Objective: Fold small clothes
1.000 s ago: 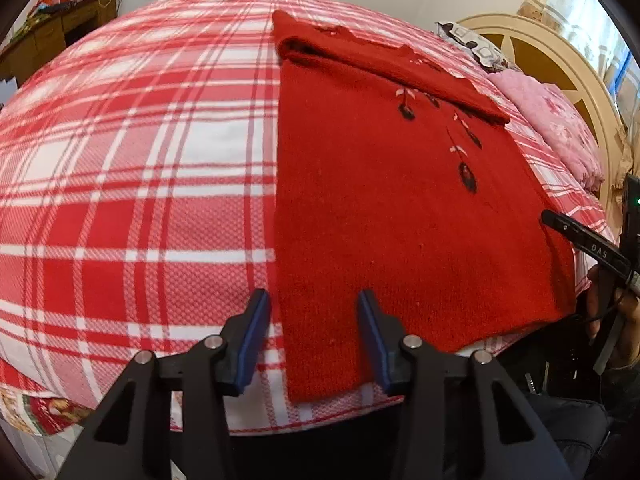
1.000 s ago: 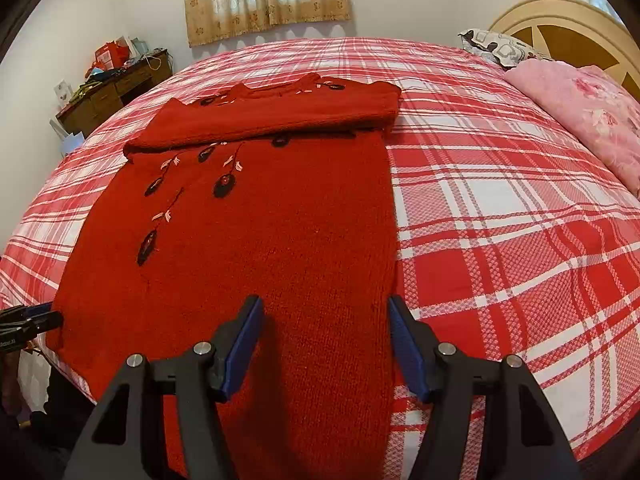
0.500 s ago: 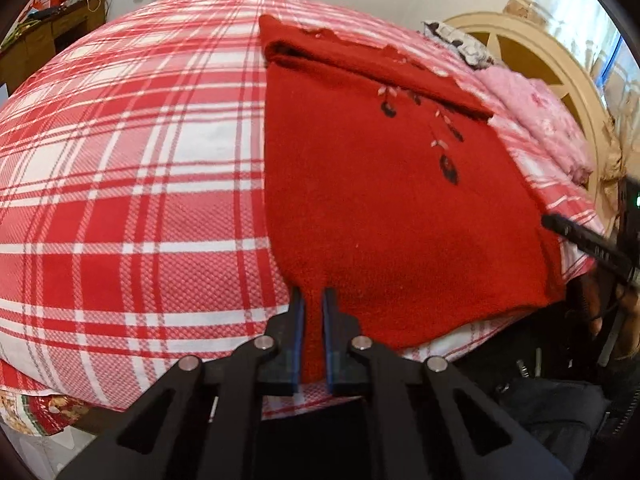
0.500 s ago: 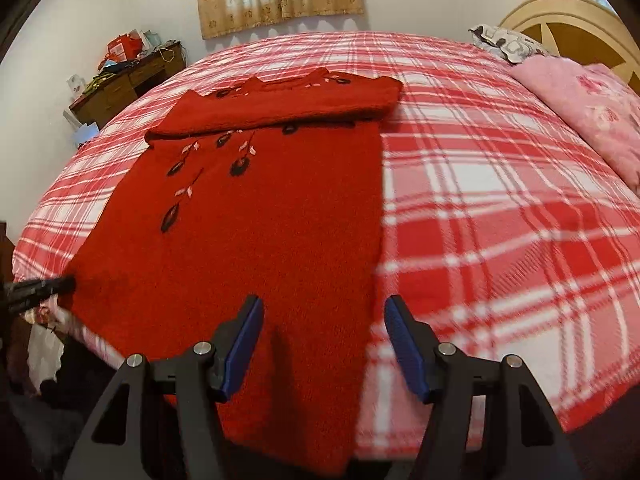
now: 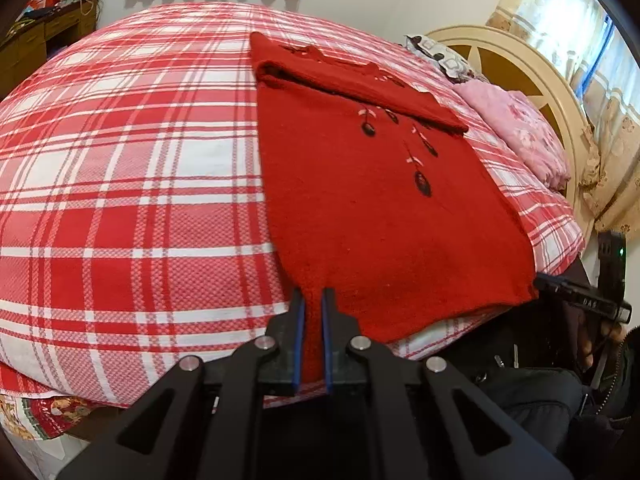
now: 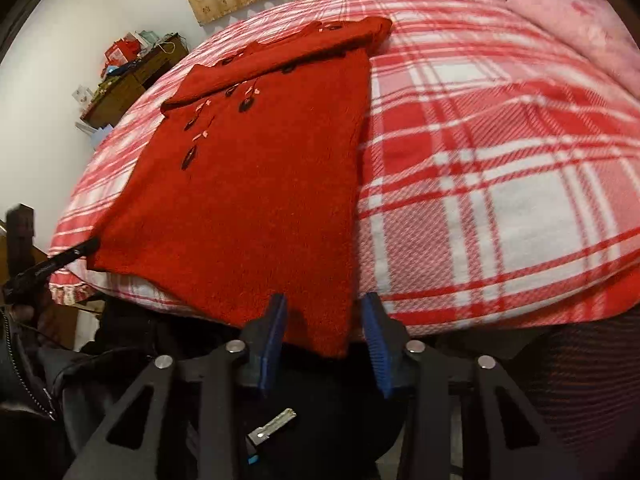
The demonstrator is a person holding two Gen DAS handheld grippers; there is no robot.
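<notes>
My own body is mostly a dark blur below both views — only a jacket sleeve (image 6: 24,360) and a bit of metal hardware show, and the sweater's hem drops over the bed edge where I cannot follow it. The wooden desk (image 6: 132,80) in the far corner is cluttered, its items too small to name.

A second ago my left hand-held gripper (image 5: 312,308) stood wide around the near left corner of the red sweater (image 5: 360,200); now its blue pads are pinched tight on that corner, the knit bunched between them. My right hand-held gripper (image 6: 324,320) was spread well wider than this and sat further in over the fabric — it has since slid toward the hem's right corner, and its jaws are closing, with the sweater's edge between them but the pads not yet pressing it.

The sweater lies flat on the red-and-white plaid bedspread (image 5: 120,160), top end folded over at the far side, dark embroidered leaves across its chest. Its hem hangs at the near bed edge, one corner at each gripper. A pink pillow (image 5: 520,132) rests by the headboard (image 5: 552,80).
</notes>
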